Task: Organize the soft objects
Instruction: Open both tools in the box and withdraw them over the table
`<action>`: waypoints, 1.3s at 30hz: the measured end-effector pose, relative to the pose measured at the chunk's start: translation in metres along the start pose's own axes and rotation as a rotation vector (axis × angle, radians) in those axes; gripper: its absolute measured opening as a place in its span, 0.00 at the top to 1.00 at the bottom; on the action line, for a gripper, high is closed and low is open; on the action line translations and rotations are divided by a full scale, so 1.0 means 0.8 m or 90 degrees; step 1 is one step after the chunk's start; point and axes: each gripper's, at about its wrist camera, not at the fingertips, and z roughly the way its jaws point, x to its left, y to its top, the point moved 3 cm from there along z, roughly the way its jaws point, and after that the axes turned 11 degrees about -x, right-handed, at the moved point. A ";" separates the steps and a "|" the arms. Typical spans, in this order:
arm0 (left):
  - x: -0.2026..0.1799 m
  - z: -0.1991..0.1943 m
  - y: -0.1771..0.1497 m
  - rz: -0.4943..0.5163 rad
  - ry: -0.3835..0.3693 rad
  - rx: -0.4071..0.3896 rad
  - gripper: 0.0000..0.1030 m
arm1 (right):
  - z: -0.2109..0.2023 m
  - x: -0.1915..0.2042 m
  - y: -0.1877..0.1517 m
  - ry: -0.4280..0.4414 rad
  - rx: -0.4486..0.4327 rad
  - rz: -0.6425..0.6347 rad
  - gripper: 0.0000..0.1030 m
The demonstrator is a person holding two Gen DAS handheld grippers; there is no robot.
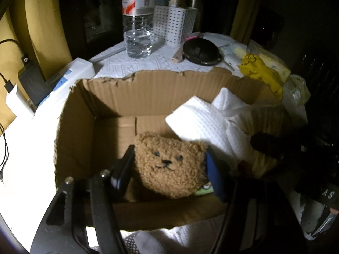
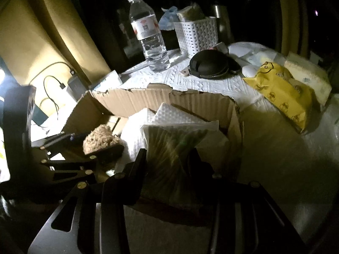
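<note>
left gripper (image 1: 169,165) clamped across fuzzy brown plush bear (image 1: 169,163) over torn cardboard box (image 1: 148,89), right gripper (image 2: 167,158) pinching crinkly clear soft packet (image 2: 169,144); likely light, squashy, best held mid-body.

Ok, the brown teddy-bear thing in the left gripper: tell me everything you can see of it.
The bear plush is a soft, rounded piece of curly tan fleece with a stitched face: two dark eyes, a black nose, a thin mouth. It faces the left wrist camera upright, clamped at its sides between the fingers of the left gripper, inside the open cardboard box. A folded white towel overlaps its upper right. Something green shows at its lower right. The right wrist view shows only its fuzzy edge.
</note>
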 end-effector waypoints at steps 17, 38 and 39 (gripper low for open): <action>-0.001 -0.019 0.009 -0.017 -0.002 -0.010 0.28 | -0.012 0.004 0.000 -0.009 0.002 0.004 0.45; -0.006 -0.093 0.010 -0.013 -0.006 -0.066 0.22 | -0.070 0.019 -0.001 -0.024 -0.035 0.006 0.45; -0.006 -0.097 0.009 -0.012 -0.006 -0.068 0.22 | -0.074 0.020 -0.002 -0.025 -0.037 0.005 0.45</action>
